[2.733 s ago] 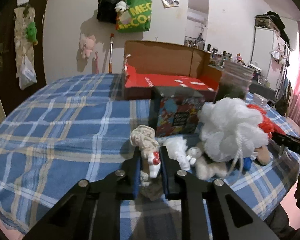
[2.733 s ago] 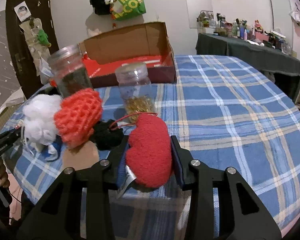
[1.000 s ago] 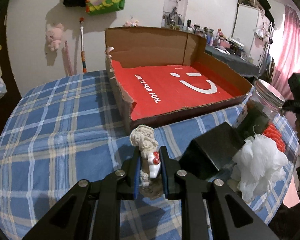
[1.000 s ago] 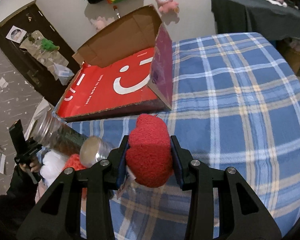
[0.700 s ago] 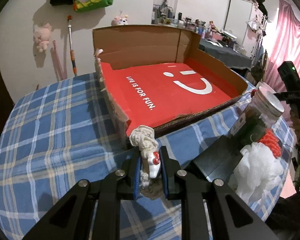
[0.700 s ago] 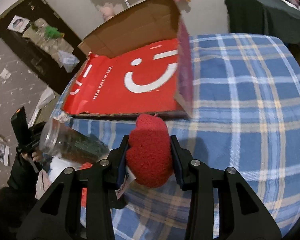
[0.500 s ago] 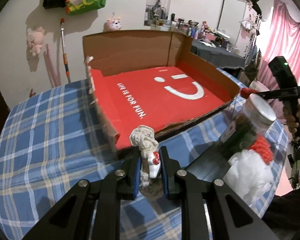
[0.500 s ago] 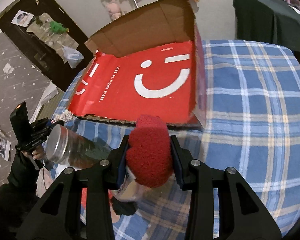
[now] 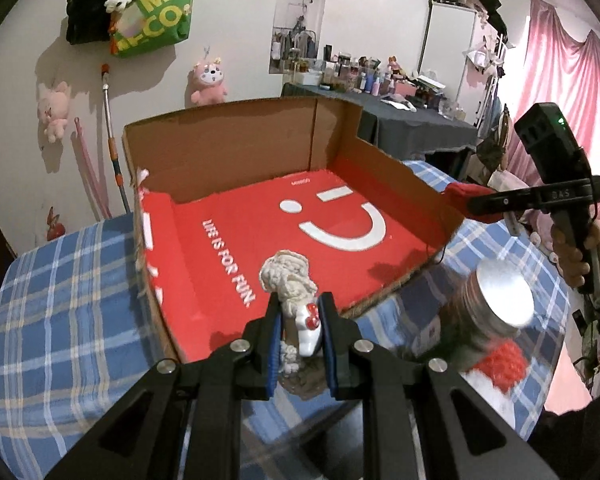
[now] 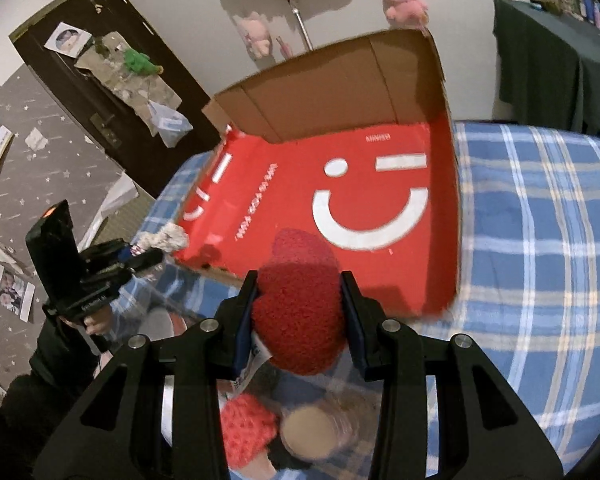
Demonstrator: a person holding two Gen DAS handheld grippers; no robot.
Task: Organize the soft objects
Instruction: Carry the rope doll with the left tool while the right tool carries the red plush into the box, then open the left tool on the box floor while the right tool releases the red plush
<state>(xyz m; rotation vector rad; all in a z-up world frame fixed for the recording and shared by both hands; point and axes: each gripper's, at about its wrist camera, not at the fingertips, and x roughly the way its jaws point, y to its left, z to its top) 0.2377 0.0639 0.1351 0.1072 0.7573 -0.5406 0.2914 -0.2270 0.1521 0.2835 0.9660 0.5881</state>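
Over the near edge of the open cardboard box [image 9: 236,160], a small cream plush toy [image 9: 290,280] with a red bow is pinched between the pads of the left claw [image 9: 299,344], held up above the box's red floor with the smiley print. A fuzzy red heart plush [image 10: 300,320] is squeezed in the right claw [image 10: 299,320], also hanging over the box's near edge. The box is sat on a worktop [image 10: 540,240] covered in blue plaid cloth. Nearer in, a metal-lidded jar [image 9: 496,300] and a red crocheted piece [image 10: 248,428] can be seen, both a bit blurred. Pink plush toys [image 9: 208,82] are hung on the far wall.
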